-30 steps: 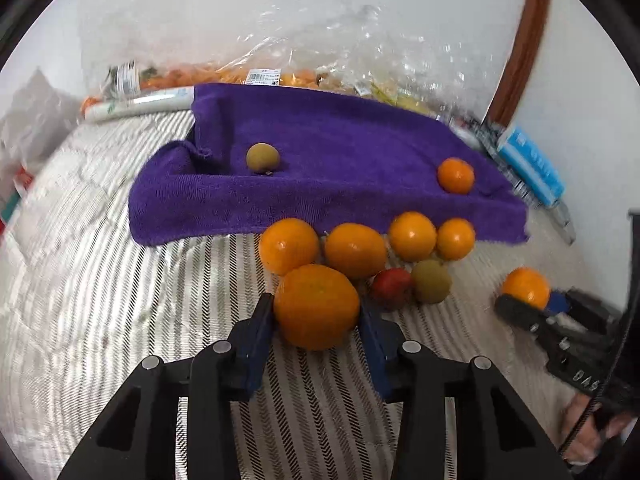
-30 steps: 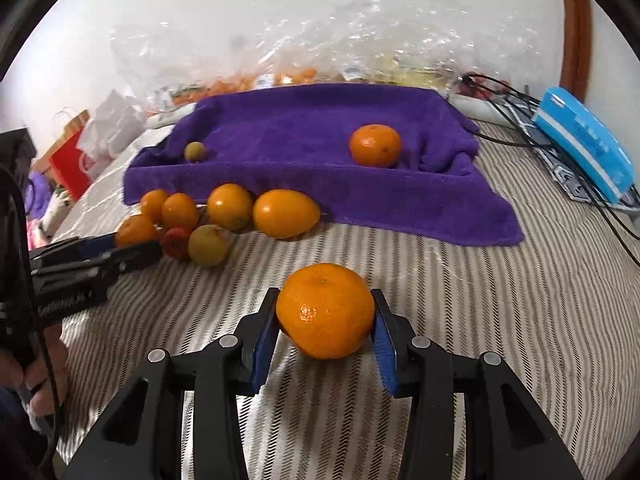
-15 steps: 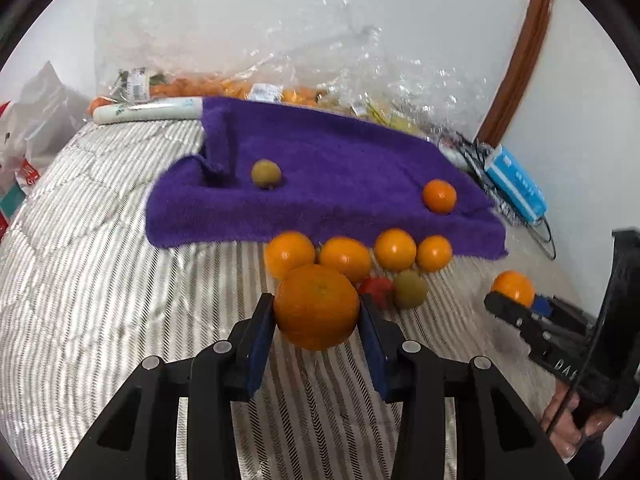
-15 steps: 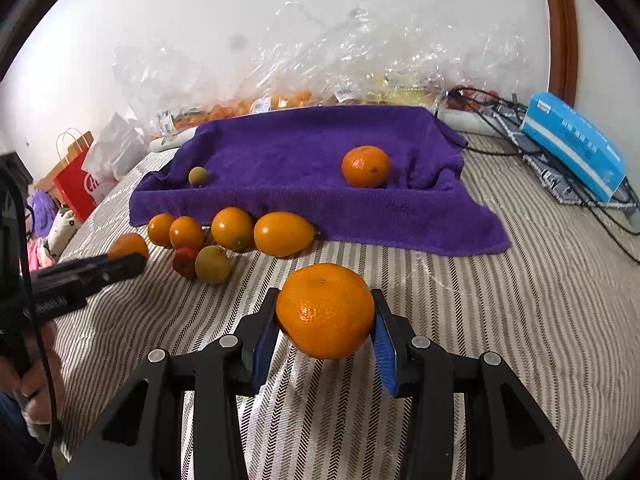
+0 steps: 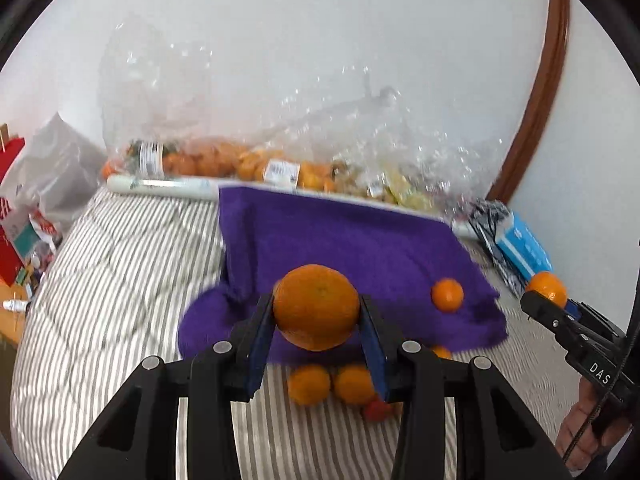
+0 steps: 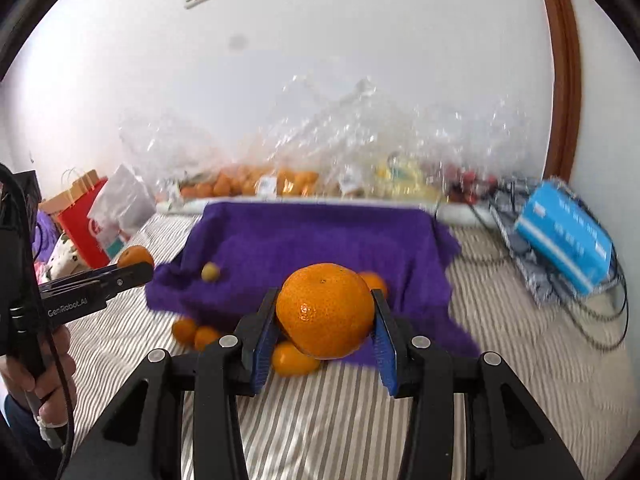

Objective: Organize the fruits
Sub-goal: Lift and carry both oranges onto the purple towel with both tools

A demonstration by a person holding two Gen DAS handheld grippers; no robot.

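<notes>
My left gripper point(image 5: 316, 322) is shut on an orange point(image 5: 316, 307) and holds it in the air in front of the purple towel point(image 5: 340, 248). My right gripper point(image 6: 325, 322) is shut on another orange point(image 6: 326, 310), also raised before the towel point(image 6: 312, 240). One small orange point(image 5: 447, 294) and a small green fruit point(image 6: 210, 271) lie on the towel. Several oranges point(image 5: 309, 384) and a red fruit point(image 5: 376, 410) lie on the striped bed below the towel's front edge. The right gripper shows at the right of the left wrist view point(image 5: 550, 298), the left gripper at the left of the right wrist view point(image 6: 134, 266).
Clear plastic bags of fruit point(image 5: 248, 164) lie against the wall behind the towel. A blue box point(image 6: 564, 236) and cables point(image 6: 600, 320) lie at the right. Paper bags point(image 6: 84, 216) stand at the left of the bed.
Both grippers have lifted their oranges up off the bed and tilted toward the towel. The loose fruits now sit lower in both views.
</notes>
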